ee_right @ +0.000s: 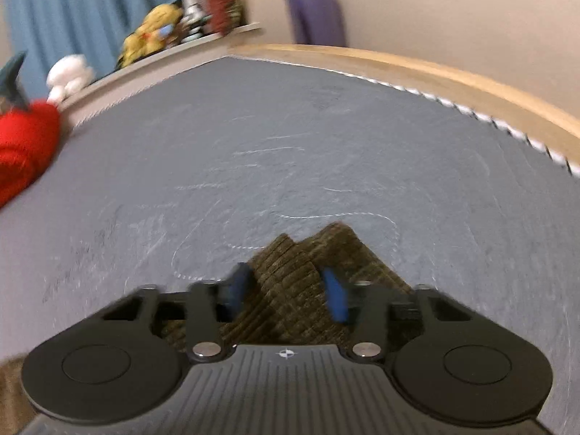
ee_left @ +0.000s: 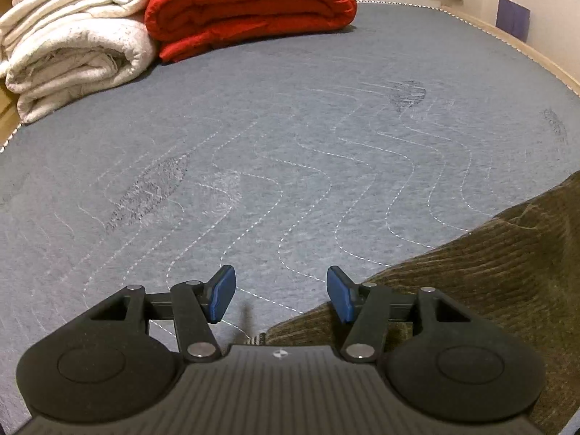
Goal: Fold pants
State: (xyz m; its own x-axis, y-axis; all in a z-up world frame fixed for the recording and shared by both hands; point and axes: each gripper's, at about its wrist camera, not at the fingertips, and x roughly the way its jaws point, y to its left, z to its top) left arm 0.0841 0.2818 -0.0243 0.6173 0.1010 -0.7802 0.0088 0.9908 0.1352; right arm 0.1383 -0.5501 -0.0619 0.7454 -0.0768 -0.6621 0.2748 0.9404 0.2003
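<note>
Presently, step in hand: carrying a gripped bunch of the pants [ee_right: 286, 279] over the grey quilted mattress [ee_left: 290, 127] to lay a fold.

Advice, as judgement: keep the pinch firm, travel low and level, and set the cloth edge to edge before letting go; the right view is motion-blurred, so a slower carry would likely place the fold more squarely.

Right gripper [ee_right: 286, 290]: lower centre of its frame, jaws partly closed around a wad of olive-brown corduroy, both blue pads pressed into the cloth.

Left gripper [ee_left: 281, 295]: lower centre of its frame, jaws spread wide, holding nothing; the pants lie at lower right, passing under its right finger [ee_left: 340, 297].

Background: red quilt [ee_left: 250, 3] and white blanket [ee_left: 76, 47], upper left.
</note>
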